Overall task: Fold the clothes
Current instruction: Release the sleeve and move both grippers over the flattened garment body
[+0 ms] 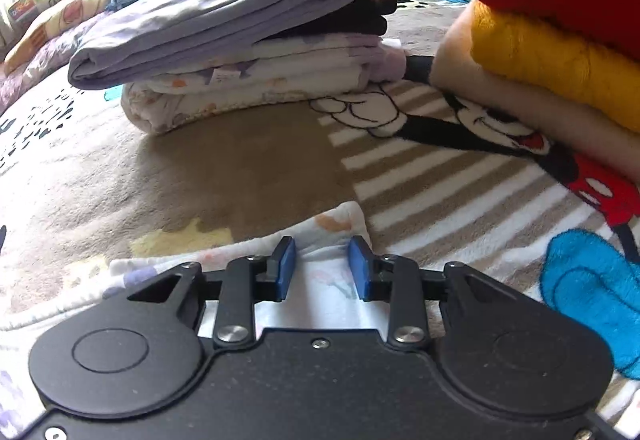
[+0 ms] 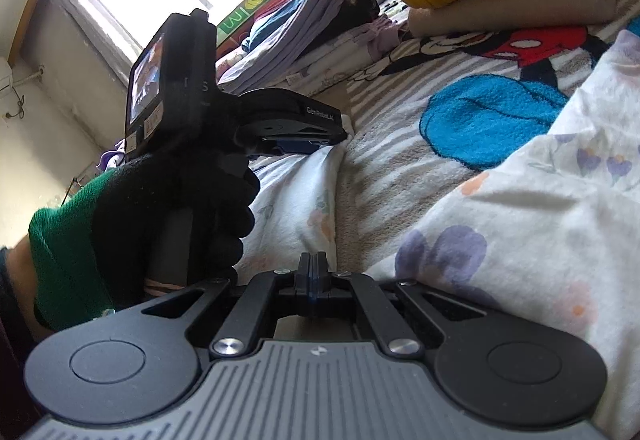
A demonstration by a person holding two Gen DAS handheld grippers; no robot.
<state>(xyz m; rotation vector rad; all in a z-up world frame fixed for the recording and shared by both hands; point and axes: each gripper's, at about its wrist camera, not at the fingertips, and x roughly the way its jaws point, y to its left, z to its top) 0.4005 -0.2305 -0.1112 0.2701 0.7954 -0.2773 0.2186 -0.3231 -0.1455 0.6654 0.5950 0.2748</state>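
At the bottom of the left wrist view, the left gripper (image 1: pixel 322 266) stood partly spread astride a corner of the white floral garment (image 1: pixel 332 228), pads not yet pressing. The right gripper (image 2: pixel 315 278) was pressed together, apparently empty. The garment lay on the cartoon blanket (image 1: pixel 248 164) of the bed. A clean fold likely needed a pinch through every layer at that corner. Folded stacks (image 1: pixel 240 40) waited behind.

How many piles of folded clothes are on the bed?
2. One pile, with a lilac garment on top, lies left of centre. The other, red over yellow over beige, sits at the right edge and runs out of frame at the top, so more may be hidden.
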